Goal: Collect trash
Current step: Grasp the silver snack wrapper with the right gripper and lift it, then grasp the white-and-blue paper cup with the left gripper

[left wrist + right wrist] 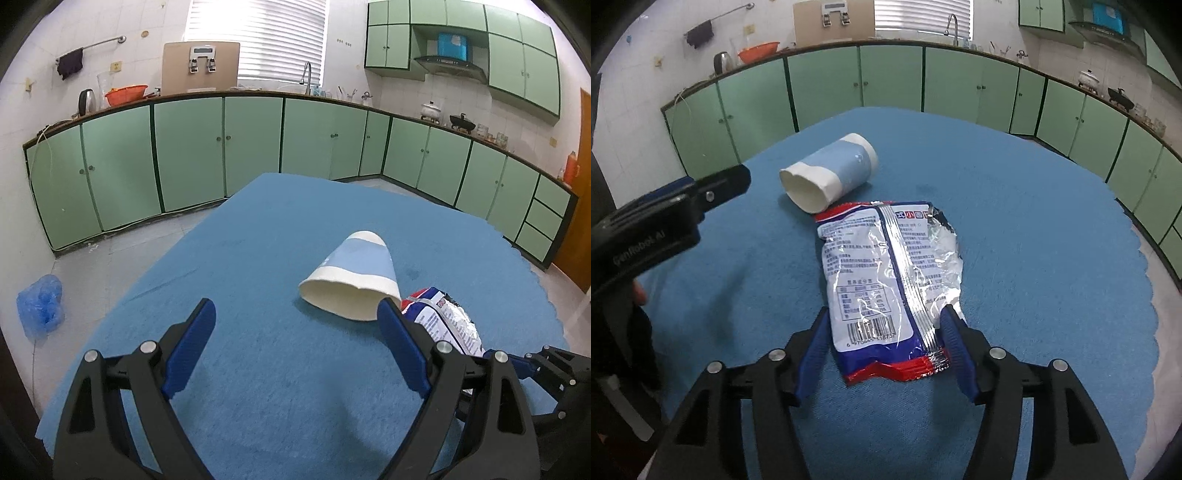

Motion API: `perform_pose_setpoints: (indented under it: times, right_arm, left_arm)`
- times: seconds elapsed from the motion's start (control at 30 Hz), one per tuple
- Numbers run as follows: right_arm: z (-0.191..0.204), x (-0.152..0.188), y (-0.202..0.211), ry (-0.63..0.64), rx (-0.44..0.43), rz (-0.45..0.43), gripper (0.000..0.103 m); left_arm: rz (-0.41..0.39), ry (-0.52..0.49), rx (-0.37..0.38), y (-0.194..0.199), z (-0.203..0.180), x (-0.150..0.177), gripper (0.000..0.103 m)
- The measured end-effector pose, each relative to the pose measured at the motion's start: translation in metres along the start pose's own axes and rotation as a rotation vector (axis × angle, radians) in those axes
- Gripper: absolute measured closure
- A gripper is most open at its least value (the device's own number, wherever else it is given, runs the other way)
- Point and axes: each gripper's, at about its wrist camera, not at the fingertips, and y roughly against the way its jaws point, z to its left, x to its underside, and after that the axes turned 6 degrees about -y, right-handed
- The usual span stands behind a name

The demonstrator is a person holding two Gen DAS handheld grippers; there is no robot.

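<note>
A white and light-blue paper cup (351, 275) lies on its side on the blue table mat (258, 240), mouth toward me; it also shows in the right wrist view (831, 171). A crumpled white, blue and red snack wrapper (886, 280) lies flat just in front of it, partly seen in the left wrist view (447, 321). My left gripper (295, 314) is open and empty, short of the cup. My right gripper (884, 325) is open, its blue fingers on either side of the wrapper's near end, not closed on it.
The mat (1034, 221) covers a round table with a scalloped edge at the right. Green kitchen cabinets (184, 155) run along the walls behind. A blue plastic bag (40, 304) lies on the floor at the left. The left gripper's body (665, 206) shows at the left.
</note>
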Motion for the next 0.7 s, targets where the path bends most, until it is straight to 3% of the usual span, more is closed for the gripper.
perform_pose_setpoints:
  times: [0.17,0.33,0.57,0.7]
  right_arm:
    - [-0.003,0.002,0.003,-0.017,-0.032,-0.005,0.053]
    - [-0.018,-0.001,0.011,-0.076,-0.076,-0.035,0.086]
    - [-0.037,-0.008,0.023,-0.131,-0.049,-0.085,0.100]
    - [-0.044,-0.013,0.028,-0.132,-0.030,-0.113,0.100]
  left_arm:
    - [0.005,-0.001,0.007,-0.003,0.000,-0.002,0.017]
    - [0.009,-0.013,0.022,-0.005,-0.009,-0.003,0.017]
    - [0.006,-0.030,0.068,-0.007,-0.029,-0.008,0.017]
    - [0.004,-0.037,0.083,-0.011,-0.039,-0.013,0.017]
